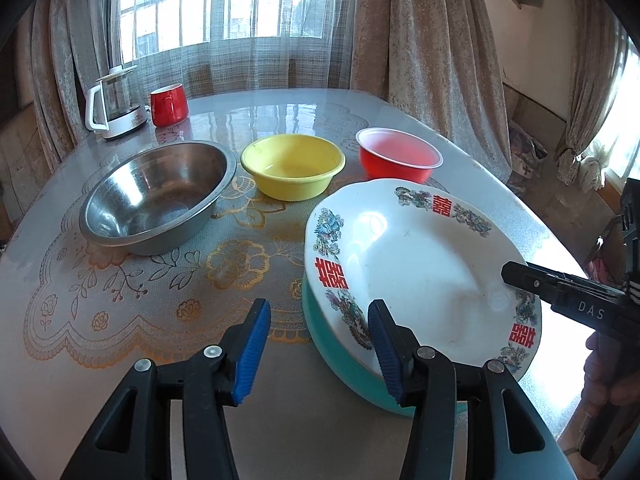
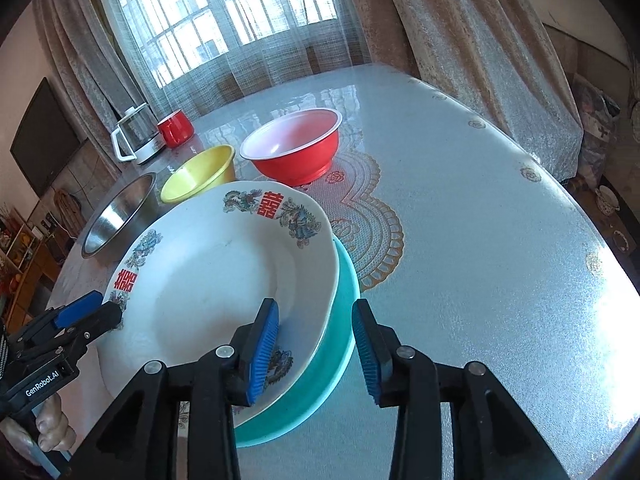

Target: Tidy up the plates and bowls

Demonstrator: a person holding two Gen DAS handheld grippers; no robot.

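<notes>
A white plate (image 1: 420, 264) (image 2: 224, 280) with red characters and dragon prints lies stacked on a teal plate (image 1: 348, 364) (image 2: 336, 344) at the table's near side. My left gripper (image 1: 320, 352) is open at the stack's left rim, its right pad over the white plate's edge. My right gripper (image 2: 316, 352) is open around the stack's right rim, and both rims lie between its blue pads with a gap on the teal side. Behind stand a steel bowl (image 1: 160, 196) (image 2: 120, 216), a yellow bowl (image 1: 292, 164) (image 2: 200, 176) and a red bowl (image 1: 396, 156) (image 2: 296, 148).
A glass kettle (image 1: 116, 100) (image 2: 136, 132) and a red mug (image 1: 170, 104) (image 2: 176, 128) stand at the far left of the table (image 1: 120, 280) (image 2: 480, 240), which has a lace-pattern cover. Curtains and a window lie behind. A hand holds each gripper at the frame edges.
</notes>
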